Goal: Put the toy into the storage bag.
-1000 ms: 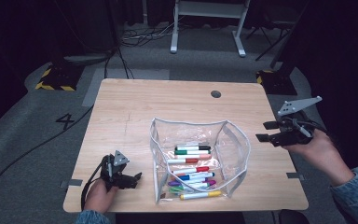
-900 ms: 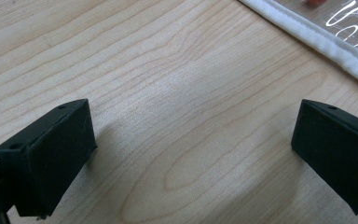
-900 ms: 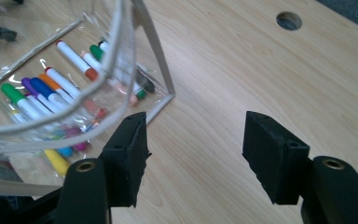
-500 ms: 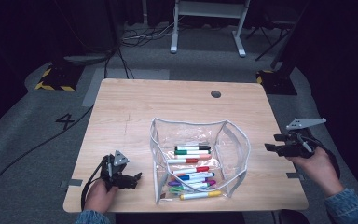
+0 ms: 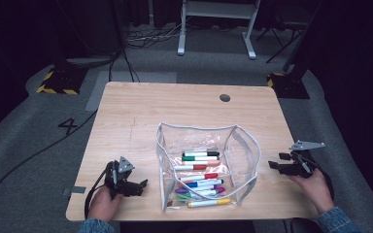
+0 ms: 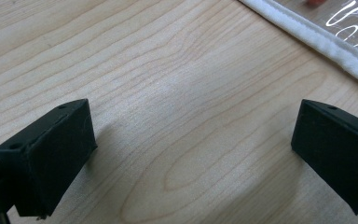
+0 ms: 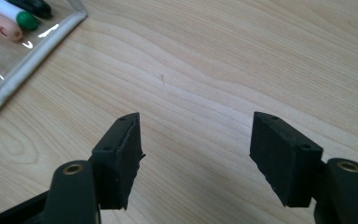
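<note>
Pouch (image 5: 208, 165) of markers (image 5: 200, 171) sits mid-counter (image 5: 141, 111). My right gripper (image 5: 278, 161), jaws just opening, empty, at right edge; left gripper (image 5: 138, 187) apart near front-left corner. I approach rim squarely.

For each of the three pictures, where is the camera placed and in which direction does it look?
High view: above the person's side, looking forward and down on the table; both hands show, with the left gripper and right gripper.
Left gripper view: rides on the left gripper, looking along its open jaws at the wood.
Right gripper view: rides on the right gripper, jaws open over the wood.
Shared: every view shows the clear pouch, with its white edge.
</note>
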Tool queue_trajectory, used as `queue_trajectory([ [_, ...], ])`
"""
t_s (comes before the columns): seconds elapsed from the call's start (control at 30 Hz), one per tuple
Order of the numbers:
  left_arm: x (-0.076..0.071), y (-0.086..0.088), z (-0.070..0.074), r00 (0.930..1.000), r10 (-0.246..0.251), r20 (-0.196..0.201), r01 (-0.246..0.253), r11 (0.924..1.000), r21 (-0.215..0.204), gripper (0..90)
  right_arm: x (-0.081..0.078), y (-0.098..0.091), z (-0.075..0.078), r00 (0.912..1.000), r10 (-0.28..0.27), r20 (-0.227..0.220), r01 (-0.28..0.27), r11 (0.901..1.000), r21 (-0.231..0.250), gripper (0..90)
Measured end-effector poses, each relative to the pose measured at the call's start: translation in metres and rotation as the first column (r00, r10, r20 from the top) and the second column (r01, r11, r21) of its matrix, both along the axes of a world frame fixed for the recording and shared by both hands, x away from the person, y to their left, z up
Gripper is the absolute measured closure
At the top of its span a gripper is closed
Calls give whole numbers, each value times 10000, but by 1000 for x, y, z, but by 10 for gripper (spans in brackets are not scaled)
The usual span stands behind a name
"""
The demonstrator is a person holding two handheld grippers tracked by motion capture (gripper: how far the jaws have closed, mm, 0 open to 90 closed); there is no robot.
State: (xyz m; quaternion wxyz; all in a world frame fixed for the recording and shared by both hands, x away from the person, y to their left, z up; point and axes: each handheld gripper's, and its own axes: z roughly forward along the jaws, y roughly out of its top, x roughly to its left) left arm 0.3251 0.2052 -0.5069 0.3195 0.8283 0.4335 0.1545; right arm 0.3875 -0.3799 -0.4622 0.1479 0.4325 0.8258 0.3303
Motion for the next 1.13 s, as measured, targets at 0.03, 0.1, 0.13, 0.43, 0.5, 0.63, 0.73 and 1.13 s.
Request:
queue_trajectory([
  [0.03, 0, 0, 0, 10000, -1, 0, 1, 10000, -1, 0, 0, 0, -3, 10000, 60, 43, -60, 10000, -19, 342],
  [0.1, 0, 0, 0, 10000, 0, 0, 0, 10000, 0, 0, -1, 2, -9, 9999, 151, -15, -150, 9998, 147, 343],
  [0.13, 0, 0, 0, 10000, 0, 1, 0, 10000, -1, 0, -1, 2, -12, 9999, 152, 37, -152, 9999, 82, 343],
  [0.43, 0, 0, 0, 10000, 3, -2, -3, 10000, -5, 0, 3, 8, -33, 9972, 742, 55, -737, 9957, -563, 142],
  [0.5, 0, 0, 0, 10000, 0, 1, 0, 10000, 0, 0, 3, 8, -34, 9968, 781, 166, -772, 9960, -456, 108],
  [0.63, 0, 0, 0, 10000, 3, 3, -3, 10000, -3, 0, 7, 9, -44, 9923, 1019, 705, -1015, 9948, -94, 0],
  [0.73, 0, 0, 0, 10000, 1, 1, -1, 10000, -2, 0, 8, 9, -44, 9922, 1024, 717, -1018, 9947, -118, 0],
  [1.13, 0, 0, 0, 10000, 0, 1, 0, 10000, 1, 0, 9, 8, -44, 9911, 1140, 694, -1136, 9935, -98, 0],
])
